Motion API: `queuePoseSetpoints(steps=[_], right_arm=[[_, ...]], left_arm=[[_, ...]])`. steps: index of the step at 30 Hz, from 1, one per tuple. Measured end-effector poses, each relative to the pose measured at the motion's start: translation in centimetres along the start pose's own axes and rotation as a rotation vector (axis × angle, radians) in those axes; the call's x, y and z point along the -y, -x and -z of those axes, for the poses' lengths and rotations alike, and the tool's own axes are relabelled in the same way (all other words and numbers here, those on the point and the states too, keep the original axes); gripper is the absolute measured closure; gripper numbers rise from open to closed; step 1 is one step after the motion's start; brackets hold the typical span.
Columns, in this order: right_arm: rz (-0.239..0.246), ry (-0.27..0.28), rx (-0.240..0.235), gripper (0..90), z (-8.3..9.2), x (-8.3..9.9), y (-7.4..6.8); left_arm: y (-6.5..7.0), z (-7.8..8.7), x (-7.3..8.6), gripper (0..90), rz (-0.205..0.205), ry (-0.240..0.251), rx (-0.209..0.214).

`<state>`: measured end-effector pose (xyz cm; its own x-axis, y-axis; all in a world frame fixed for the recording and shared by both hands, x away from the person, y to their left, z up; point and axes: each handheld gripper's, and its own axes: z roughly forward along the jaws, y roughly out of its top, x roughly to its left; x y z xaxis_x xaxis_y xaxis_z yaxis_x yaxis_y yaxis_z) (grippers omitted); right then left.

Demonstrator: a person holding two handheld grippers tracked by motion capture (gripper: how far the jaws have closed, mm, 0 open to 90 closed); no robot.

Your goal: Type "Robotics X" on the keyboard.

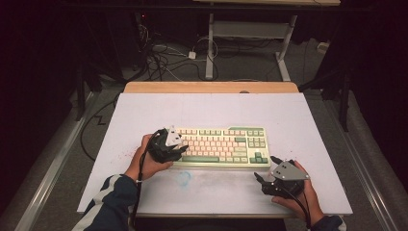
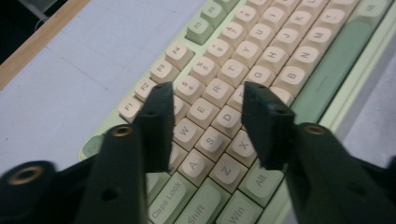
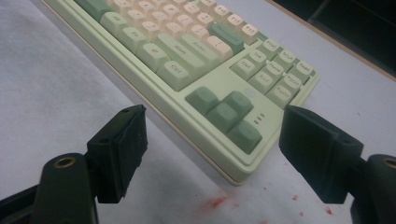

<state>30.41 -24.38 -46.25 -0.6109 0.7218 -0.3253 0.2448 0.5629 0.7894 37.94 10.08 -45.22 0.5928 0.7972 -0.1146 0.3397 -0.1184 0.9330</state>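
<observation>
Pale green keyboard [image 1: 219, 147] with cream keys, white table [image 1: 144, 115]

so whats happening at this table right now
A person holds a two-jaw gripper in each hand at a green and cream keyboard on a white table. The left gripper hovers over the keyboard's left end, jaws apart above the letter keys, with nothing between them. The right gripper sits open on the table by the keyboard's near right corner, facing the arrow keys.
</observation>
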Motion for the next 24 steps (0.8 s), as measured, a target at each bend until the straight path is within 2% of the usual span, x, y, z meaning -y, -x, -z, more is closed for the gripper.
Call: queuePoseSetpoints(steps=[6,7,10,13,16,22,24], right_arm=[[-0.009,0.003,0.005,24.5,0.1,0.0,0.1],[-0.009,0.003,0.003,24.5,0.1,0.0,0.2],[-0.009,0.004,0.004,24.5,0.1,0.0,0.2],[-0.009,0.006,0.004,24.5,0.1,0.0,0.2],[-0.008,0.006,0.003,24.5,0.1,0.0,0.2],[-0.012,0.010,0.006,24.5,0.1,0.0,0.3],[-0.012,0.010,0.008,24.5,0.1,0.0,0.3]], left_arm=[[-0.2,0.9,0.4,31.2,0.004,0.042,-0.006],[-0.2,1.0,0.4,28.5,-0.012,0.051,-0.015],[-0.2,1.5,0.8,23.3,-0.023,0.068,-0.010],[-0.2,2.1,1.1,20.8,-0.044,0.077,-0.006],[-0.5,2.5,1.2,20.5,-0.033,0.092,-0.009],[-1.1,3.5,2.0,19.7,-0.047,0.097,-0.038],[-1.5,3.9,2.4,19.5,-0.037,0.100,-0.049]])
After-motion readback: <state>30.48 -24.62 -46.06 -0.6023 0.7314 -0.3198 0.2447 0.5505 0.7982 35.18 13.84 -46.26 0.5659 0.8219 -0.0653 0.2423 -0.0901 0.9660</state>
